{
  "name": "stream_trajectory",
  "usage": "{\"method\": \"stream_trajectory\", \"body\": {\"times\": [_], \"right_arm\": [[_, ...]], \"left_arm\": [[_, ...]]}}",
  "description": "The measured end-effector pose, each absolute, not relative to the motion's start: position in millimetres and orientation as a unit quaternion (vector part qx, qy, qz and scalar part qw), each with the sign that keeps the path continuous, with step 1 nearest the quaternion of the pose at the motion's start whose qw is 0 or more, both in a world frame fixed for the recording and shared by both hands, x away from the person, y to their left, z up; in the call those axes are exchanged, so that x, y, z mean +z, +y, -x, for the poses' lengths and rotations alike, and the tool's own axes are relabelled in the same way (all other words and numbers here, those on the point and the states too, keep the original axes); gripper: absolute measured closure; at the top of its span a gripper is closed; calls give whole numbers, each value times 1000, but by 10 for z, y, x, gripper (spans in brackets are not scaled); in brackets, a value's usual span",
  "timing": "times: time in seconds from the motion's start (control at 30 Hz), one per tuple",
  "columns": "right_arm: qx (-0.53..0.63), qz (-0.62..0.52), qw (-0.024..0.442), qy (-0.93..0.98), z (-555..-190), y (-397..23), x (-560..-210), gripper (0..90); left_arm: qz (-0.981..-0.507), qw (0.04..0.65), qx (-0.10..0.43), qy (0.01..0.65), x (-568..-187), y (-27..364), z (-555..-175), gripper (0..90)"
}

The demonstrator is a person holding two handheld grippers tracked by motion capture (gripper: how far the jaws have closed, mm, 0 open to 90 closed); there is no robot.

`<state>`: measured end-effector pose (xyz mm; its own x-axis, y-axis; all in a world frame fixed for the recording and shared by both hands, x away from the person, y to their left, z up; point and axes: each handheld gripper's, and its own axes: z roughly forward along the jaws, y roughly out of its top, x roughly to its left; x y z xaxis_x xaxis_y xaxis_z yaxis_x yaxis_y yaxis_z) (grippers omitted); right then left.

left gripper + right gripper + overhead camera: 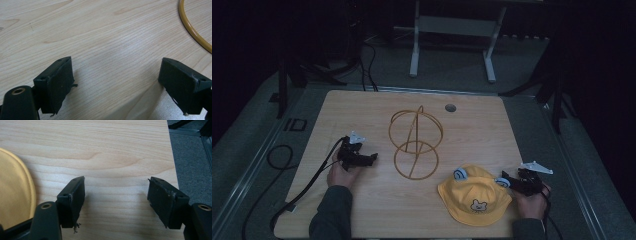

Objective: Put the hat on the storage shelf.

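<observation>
1. Two grippers: my left gripper (373, 158) sits left of the gold wire stand (415, 142), jaws apart, holding nothing.
2. My right gripper (506, 181) sits just beside the yellow hat (475, 196), near right on the table (362, 210), jaws apart, holding nothing.

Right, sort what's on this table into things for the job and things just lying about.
Likely for the job:
yellow bucket hat with bear face and blue ears
gold wire hat stand
left gripper, jaws open
right gripper, jaws open

Just lying about:
round grey grommet in the tabletop
white desk frame beyond the table
</observation>
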<state>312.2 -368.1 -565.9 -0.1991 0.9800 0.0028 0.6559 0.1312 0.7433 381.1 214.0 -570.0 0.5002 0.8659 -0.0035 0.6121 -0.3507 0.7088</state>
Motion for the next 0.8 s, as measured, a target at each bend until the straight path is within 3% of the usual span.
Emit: {"method": "stream_trajectory", "body": {"times": [0.1,0.3,0.53,0.8], "right_arm": [[316,-578,256,708,-3105,-3676,-5659,301],[310,-579,271,704,-3050,-3639,-5589,402],[314,-545,286,723,-2941,-3603,-5400,416],[329,-521,254,746,-2895,-3596,-5242,428]], "left_arm": [[-799,333,190,462,-5700,2141,-3813,125],[-799,333,191,463,-5700,2141,-3813,126],[-798,333,192,463,-5700,2142,-3812,132],[-798,333,192,463,-5700,2142,-3812,132]]}}
